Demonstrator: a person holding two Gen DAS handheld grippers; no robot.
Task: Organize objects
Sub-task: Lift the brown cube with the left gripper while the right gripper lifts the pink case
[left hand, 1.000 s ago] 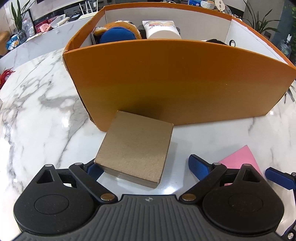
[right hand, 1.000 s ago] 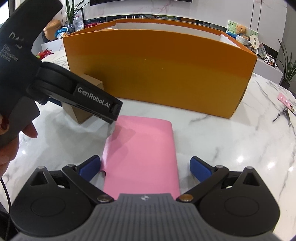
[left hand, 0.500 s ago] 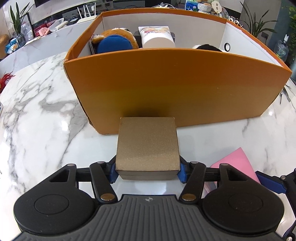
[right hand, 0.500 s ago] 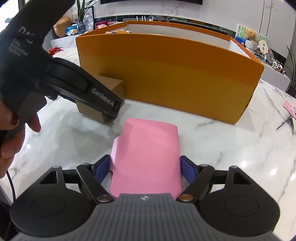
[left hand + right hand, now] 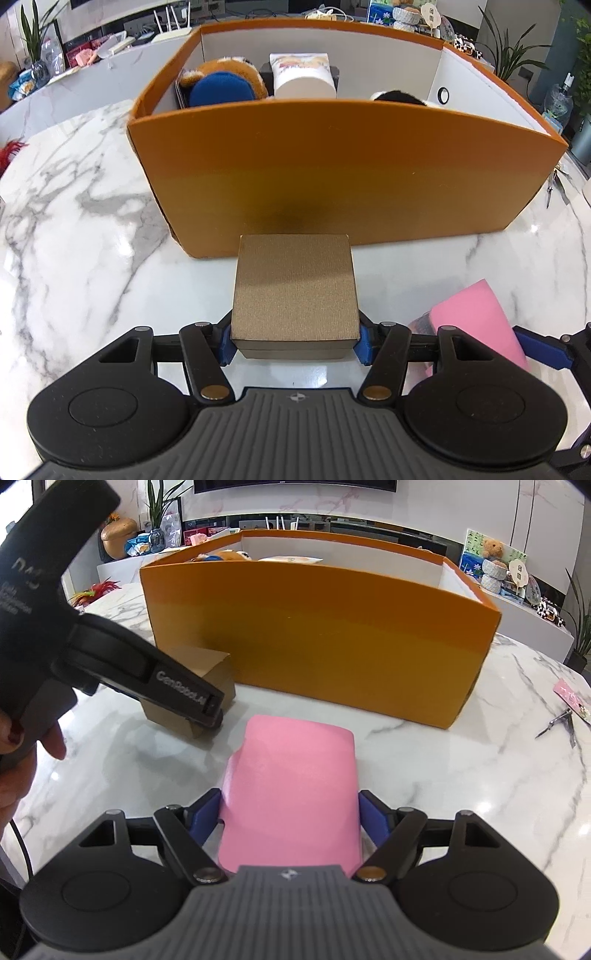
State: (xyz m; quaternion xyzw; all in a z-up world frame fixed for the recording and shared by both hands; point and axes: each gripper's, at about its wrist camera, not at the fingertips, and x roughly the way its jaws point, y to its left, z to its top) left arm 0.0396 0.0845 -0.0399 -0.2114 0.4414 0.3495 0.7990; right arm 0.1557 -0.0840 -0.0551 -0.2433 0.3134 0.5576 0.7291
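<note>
A small brown cardboard box [image 5: 295, 288] sits squarely between the blue pads of my left gripper [image 5: 294, 343], which is shut on its near end. My right gripper [image 5: 290, 812] is shut on a flat pink packet [image 5: 295, 786], its pads pressing both long edges. Just beyond both stands the big orange storage box [image 5: 332, 177] with its top open. Inside it are an orange plush toy with a blue part [image 5: 221, 85], a white cylinder [image 5: 301, 77] and a dark item [image 5: 397, 96]. The right wrist view shows the brown box [image 5: 207, 668] held just off the table in front of the orange box's [image 5: 314, 638] left end.
Everything stands on a white marble table [image 5: 74, 240]. Small metal scissors [image 5: 561, 720] and a pink card [image 5: 572, 698] lie at its right edge, and a red feathery item [image 5: 96, 590] at the far left. A person's hand [image 5: 18, 760] grips the left tool.
Both grippers went from wide open to shut, the left on the brown box, the right on the pink packet. The brown box turned square to the left gripper and came up a little.
</note>
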